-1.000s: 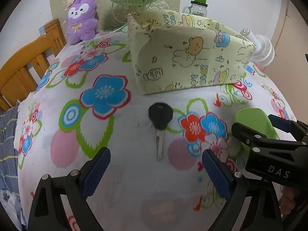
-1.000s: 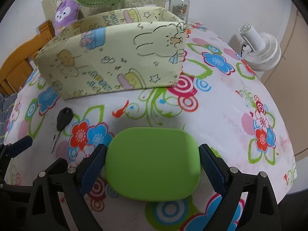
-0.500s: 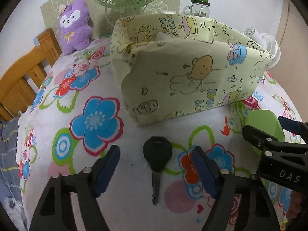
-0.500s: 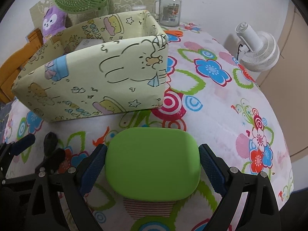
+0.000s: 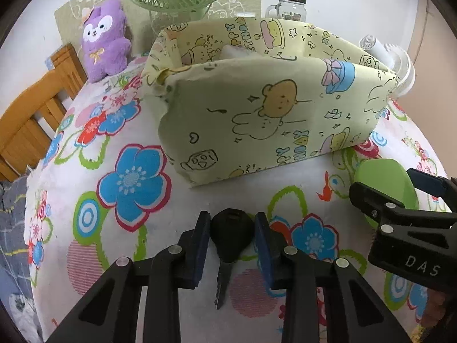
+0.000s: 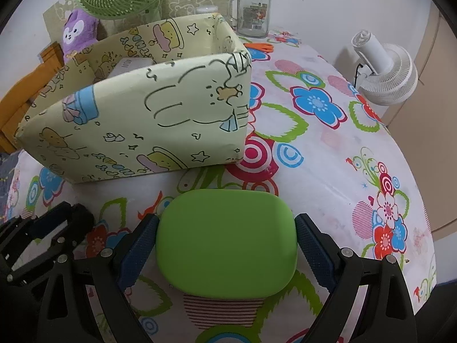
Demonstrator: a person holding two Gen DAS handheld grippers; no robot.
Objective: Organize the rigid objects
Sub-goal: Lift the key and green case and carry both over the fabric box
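My left gripper [image 5: 232,235] is clenched on the key [image 5: 230,235], low centre of its view, pinching only the black head while the blade lies on the cloth [image 5: 94,257]. That rounded head could twist or squirt out as I lift. My right gripper [image 6: 225,243] grasps the green case [image 6: 225,243], bottom centre; its smooth edges might slip. The box [image 5: 257,120] stands above both, and a low carry could knock its soft wall.
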